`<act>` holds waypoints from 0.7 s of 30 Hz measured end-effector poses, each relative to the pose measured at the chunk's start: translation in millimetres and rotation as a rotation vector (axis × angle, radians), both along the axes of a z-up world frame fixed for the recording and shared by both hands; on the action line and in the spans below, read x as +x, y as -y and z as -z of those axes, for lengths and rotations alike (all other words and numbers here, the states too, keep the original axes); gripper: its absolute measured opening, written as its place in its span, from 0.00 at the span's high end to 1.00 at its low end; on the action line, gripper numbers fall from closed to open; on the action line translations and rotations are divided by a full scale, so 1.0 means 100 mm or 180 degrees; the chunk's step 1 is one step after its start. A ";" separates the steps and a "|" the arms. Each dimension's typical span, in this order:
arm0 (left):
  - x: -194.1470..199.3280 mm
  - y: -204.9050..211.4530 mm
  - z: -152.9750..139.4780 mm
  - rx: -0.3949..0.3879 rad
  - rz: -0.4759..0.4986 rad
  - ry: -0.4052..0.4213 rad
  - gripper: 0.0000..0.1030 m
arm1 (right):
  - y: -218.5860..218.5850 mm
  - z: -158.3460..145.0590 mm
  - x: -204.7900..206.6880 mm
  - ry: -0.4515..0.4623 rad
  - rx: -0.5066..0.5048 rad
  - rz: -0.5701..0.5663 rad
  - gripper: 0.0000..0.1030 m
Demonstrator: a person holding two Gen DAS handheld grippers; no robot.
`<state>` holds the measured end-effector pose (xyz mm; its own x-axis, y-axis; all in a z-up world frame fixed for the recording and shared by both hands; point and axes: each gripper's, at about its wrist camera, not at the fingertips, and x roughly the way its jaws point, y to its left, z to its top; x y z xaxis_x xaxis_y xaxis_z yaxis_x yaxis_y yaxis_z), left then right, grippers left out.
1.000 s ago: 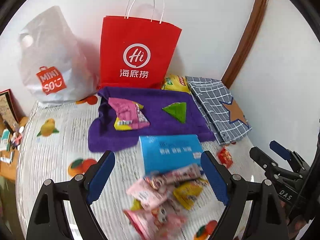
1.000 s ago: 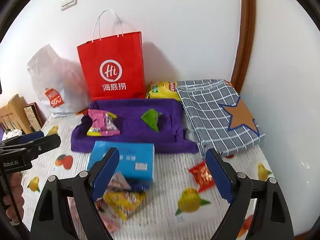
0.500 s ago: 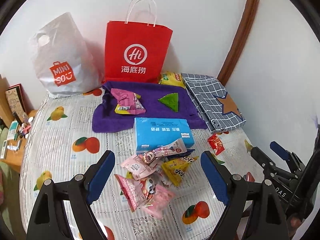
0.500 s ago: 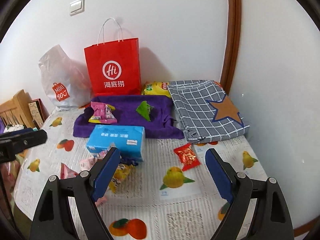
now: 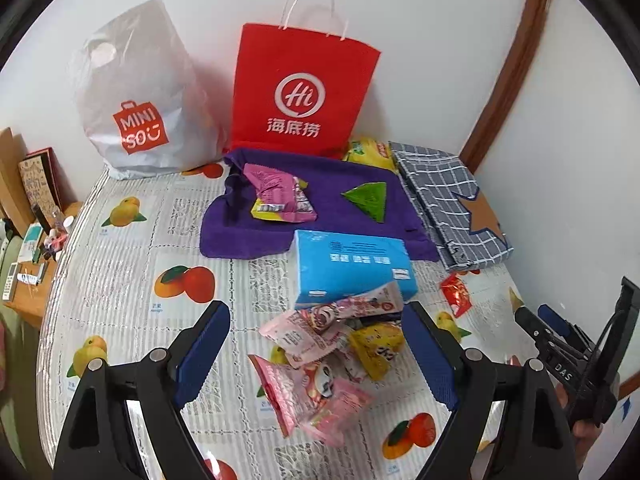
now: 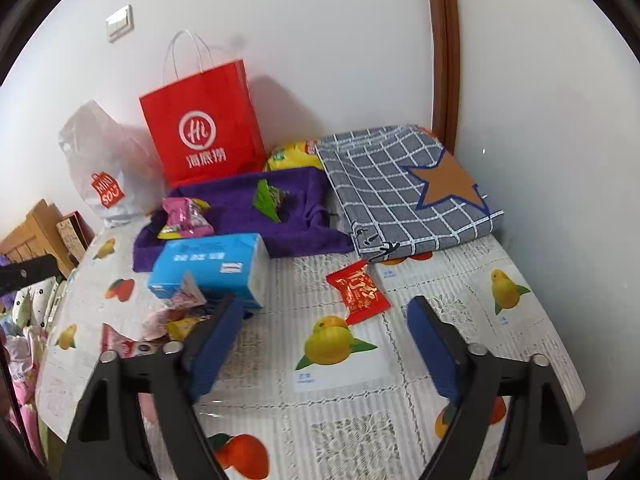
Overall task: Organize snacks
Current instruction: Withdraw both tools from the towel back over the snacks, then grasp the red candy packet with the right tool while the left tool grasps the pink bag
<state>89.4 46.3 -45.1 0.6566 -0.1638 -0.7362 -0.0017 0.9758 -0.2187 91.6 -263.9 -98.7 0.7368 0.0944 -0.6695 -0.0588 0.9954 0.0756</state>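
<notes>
Left claw spread wide, empty, above the pile of snack packets on the surface. Right claw closing, nothing between its jaws; red packet at its 12 o'clock. Blue tissue pack at the pile's 12 o'clock.

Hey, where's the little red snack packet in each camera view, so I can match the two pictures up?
Left wrist view: the red packet lies far right, just past the blue tissue pack, below the checked cloth's corner.
Right wrist view: the red packet lies near centre, right of the blue tissue pack.
Shared landmark: the red paper bag against the wall.
</notes>
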 end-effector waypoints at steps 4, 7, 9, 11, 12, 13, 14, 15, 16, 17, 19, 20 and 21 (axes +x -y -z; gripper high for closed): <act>0.15 -0.09 0.12 -0.0007 -0.0091 -0.0079 0.16 | 0.07 0.21 0.25 -0.0117 0.0050 -0.0017 0.29; 0.26 -0.14 0.23 -0.0075 -0.0144 -0.0150 0.16 | 0.14 0.37 0.44 -0.0155 0.0104 -0.0057 0.29; 0.35 -0.16 0.33 -0.0102 -0.0158 -0.0235 0.16 | 0.17 0.48 0.58 -0.0211 0.0050 -0.0031 0.30; 0.41 -0.16 0.39 -0.0067 -0.0165 -0.0292 0.16 | 0.22 0.60 0.72 -0.0290 0.0002 -0.0021 0.37; 0.44 -0.15 0.43 -0.0046 -0.0172 -0.0302 0.16 | 0.23 0.63 0.76 -0.0311 0.0010 -0.0027 0.41; 0.47 -0.15 0.46 -0.0037 -0.0175 -0.0316 0.16 | 0.24 0.66 0.80 -0.0316 0.0030 -0.0048 0.41; 0.50 -0.16 0.49 -0.0030 -0.0179 -0.0344 0.16 | 0.26 0.69 0.84 -0.0305 0.0038 -0.0074 0.41; 0.52 -0.16 0.51 -0.0027 -0.0178 -0.0368 0.16 | 0.26 0.73 0.88 -0.0302 0.0009 -0.0086 0.41; 0.55 -0.15 0.54 -0.0025 -0.0173 -0.0392 0.16 | 0.25 0.77 0.92 -0.0317 -0.0041 -0.0096 0.41; 0.57 -0.15 0.55 -0.0019 -0.0170 -0.0413 0.16 | 0.25 0.81 0.96 -0.0337 -0.0076 -0.0107 0.41; 0.61 -0.14 0.57 0.0001 -0.0166 -0.0437 0.16 | 0.23 0.90 1.05 -0.0399 -0.0107 -0.0135 0.41; 0.62 -0.14 0.58 0.0022 -0.0162 -0.0444 0.16 | 0.22 0.94 1.09 -0.0428 -0.0102 -0.0159 0.41; 0.63 -0.14 0.59 0.0045 -0.0158 -0.0451 0.16 | 0.21 0.96 1.12 -0.0446 -0.0103 -0.0178 0.41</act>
